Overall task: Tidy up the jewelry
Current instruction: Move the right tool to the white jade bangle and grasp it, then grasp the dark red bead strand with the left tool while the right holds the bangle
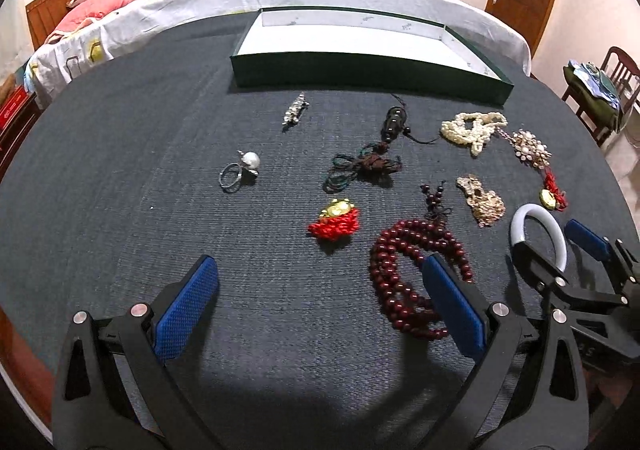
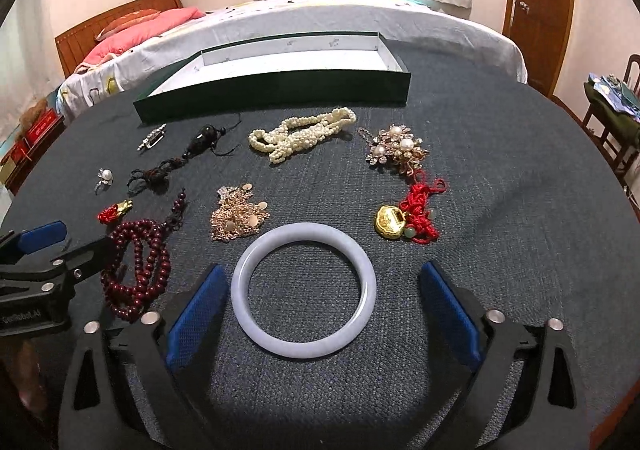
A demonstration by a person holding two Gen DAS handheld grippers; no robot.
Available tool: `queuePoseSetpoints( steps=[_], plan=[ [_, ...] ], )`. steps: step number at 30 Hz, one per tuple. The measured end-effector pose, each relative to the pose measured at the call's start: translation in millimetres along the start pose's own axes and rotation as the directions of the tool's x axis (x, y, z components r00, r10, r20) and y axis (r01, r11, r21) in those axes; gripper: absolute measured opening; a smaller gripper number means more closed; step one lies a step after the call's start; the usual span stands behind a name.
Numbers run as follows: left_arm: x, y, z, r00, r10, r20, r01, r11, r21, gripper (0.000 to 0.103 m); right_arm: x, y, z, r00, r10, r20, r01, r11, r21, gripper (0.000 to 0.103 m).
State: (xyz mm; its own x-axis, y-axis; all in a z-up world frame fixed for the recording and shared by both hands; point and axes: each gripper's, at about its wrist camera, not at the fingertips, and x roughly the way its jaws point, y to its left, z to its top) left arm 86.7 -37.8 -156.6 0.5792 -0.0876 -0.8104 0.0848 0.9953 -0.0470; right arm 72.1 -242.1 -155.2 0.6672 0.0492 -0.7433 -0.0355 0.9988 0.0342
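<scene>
The right tongs (image 2: 320,310) are spread wide and hold nothing; the pale bangle (image 2: 303,290) lies flat on the dark tabletop (image 2: 500,218) between their blue pads (image 2: 196,314), nearer the left pad and apart from the right one. The left tongs (image 1: 320,314) are likewise spread and empty, with the dark red bead string (image 1: 404,274) just ahead at 1 o'clock, partly behind the right pad. The open green box (image 2: 276,98) stands at the far edge of the tabletop at 12 o'clock in both views, and nothing shows inside it. The bangle looks rigid, smooth and stone-like: judge it moderately heavy, slippery against the pads and liable to chip or crack if dropped. Close across the outer rim at opposite sides, or pinch a single section of the ring through its thickness, and lift it level. The bead string, the pearl strand (image 2: 304,132) at 12 o'clock and the gold chain pile (image 2: 238,216) at 11 o'clock are limp and will sag or trail; grip each at its bunched middle. The brooch (image 2: 396,152) and the red-cord gold charm (image 2: 408,218), both at 1 o'clock, are light but snag-prone. The pearl ring (image 1: 240,170) is small; take it by the band.
</scene>
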Motion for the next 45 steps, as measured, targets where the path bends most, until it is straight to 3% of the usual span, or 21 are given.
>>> queuePoseSetpoints(
  steps=[1,14,19,29,31,35,42,45],
  plan=[
    [-1,-2,0,1.000,-0.009,-0.002,0.009,1.000,-0.002,0.100,-1,1,0,1.000,0.006,0.006,-0.006,1.000,-0.011,0.068],
    [1,-48,-2,1.000,-0.017,0.017,0.015,0.994,0.108,0.100,-11,-16,-3,1.000,0.011,0.015,-0.011,1.000,0.015,0.068],
    [16,-50,-4,1.000,-0.004,-0.030,0.007,0.995,0.099,0.100,-10,-25,-6,1.000,0.021,0.008,-0.021,0.999,0.041,0.068],
    [12,-44,-10,1.000,-0.029,-0.012,0.030,0.991,0.129,0.098,-10,-27,-5,1.000,0.022,0.008,-0.022,0.998,0.050,0.068],
    [10,-43,-11,1.000,-0.027,-0.009,0.028,0.991,0.128,0.094,-10,-28,-5,1.000,0.022,0.009,-0.023,0.998,0.052,0.068],
    [5,-39,-9,0.999,-0.037,0.015,0.034,0.991,0.129,0.061,-10,-28,-5,1.000,0.023,0.009,-0.024,0.998,0.053,0.068],
    [1,-37,-9,0.997,-0.076,0.025,0.071,0.986,0.151,0.022,-9,-29,-5,1.000,0.020,0.010,-0.020,0.998,0.052,0.068],
    [1,-34,-9,0.997,-0.076,0.025,0.071,0.986,0.149,0.018,-9,-29,-5,1.000,0.019,0.010,-0.019,0.999,0.050,0.068]
  ],
)
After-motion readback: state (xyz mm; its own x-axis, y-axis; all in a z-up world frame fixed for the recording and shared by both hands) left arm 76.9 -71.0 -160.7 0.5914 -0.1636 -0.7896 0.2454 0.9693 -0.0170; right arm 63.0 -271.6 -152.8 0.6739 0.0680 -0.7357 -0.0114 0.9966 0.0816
